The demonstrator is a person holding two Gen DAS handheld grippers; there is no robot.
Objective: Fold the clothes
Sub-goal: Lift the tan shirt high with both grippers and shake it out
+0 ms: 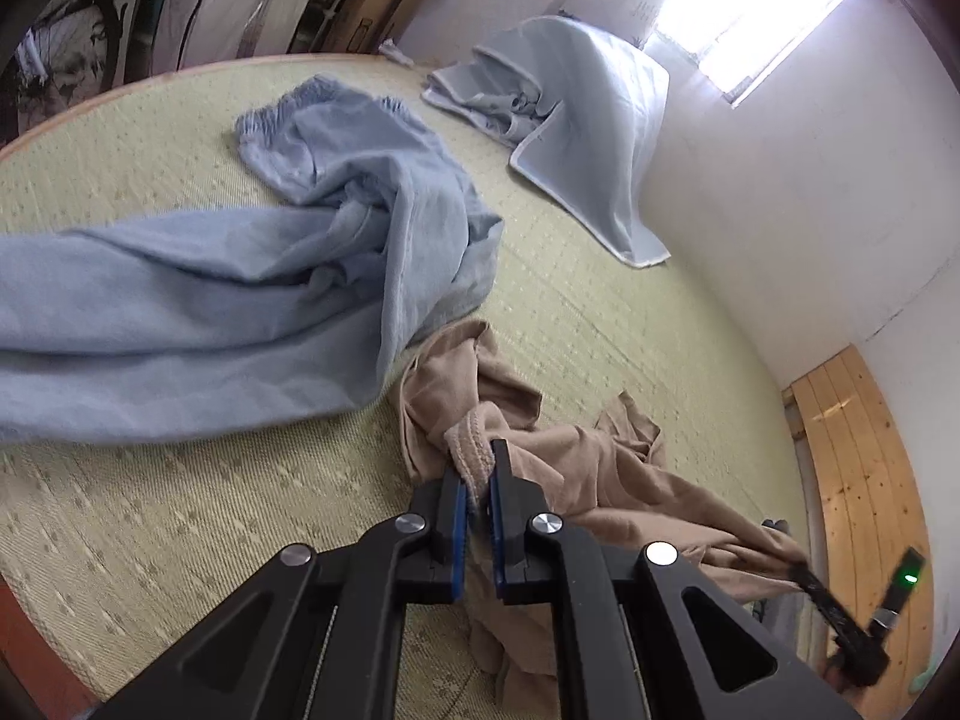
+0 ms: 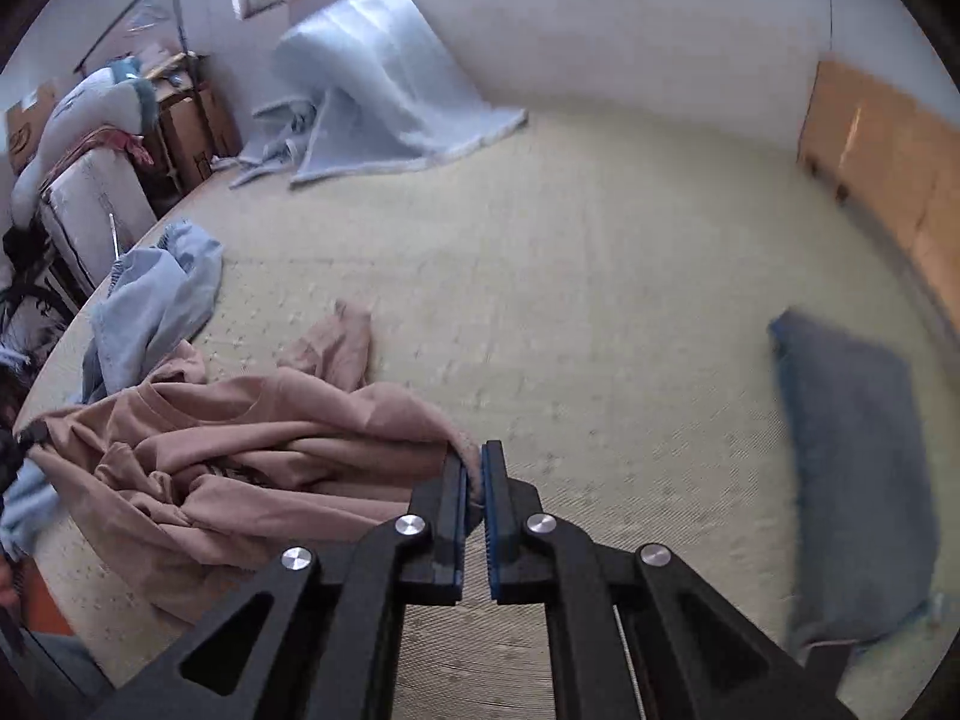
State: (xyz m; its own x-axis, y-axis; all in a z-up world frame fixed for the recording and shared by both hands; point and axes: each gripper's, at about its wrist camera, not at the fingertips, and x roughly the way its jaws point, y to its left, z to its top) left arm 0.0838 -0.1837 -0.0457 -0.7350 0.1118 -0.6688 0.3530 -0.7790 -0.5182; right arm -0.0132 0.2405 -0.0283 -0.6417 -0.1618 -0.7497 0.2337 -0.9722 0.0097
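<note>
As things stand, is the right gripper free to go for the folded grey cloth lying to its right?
Probably not yet: the right gripper is shut on the tan shirt. Bare mat lies before the grey cloth, so only the shirt hinders it.

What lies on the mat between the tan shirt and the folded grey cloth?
Nothing: in the right wrist view, the mat is bare between the tan shirt and the folded grey cloth.

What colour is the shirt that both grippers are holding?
The shirt is light brown, a pinkish tan. The right wrist view shows it best.
</note>
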